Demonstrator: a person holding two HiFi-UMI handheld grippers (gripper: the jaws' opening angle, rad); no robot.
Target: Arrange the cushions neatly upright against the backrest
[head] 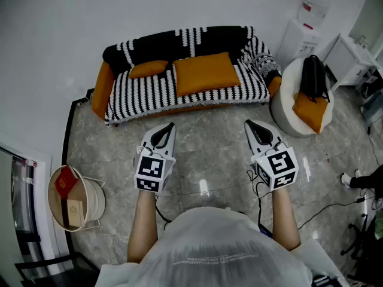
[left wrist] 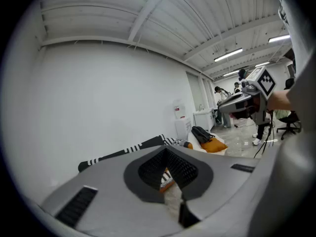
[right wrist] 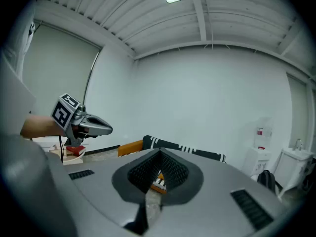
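Well, both my tongs are pinched shut with nothing in them, the left gripper (head: 169, 128) and right gripper (head: 249, 125) side by side over the floor (head: 209, 137). Open marble runs from them to the front edge of the sofa (head: 137, 95) at 12 o'clock. A beanbag (head: 287, 109) crowds 2 o'clock; a basket (head: 96, 203) sits at 8 o'clock. On the striped seat the large orange cushion (head: 205, 72) lies flat, long axis along the sofa. The small orange cushion (head: 148, 69), just left of it, lies by the backrest on the same axis.
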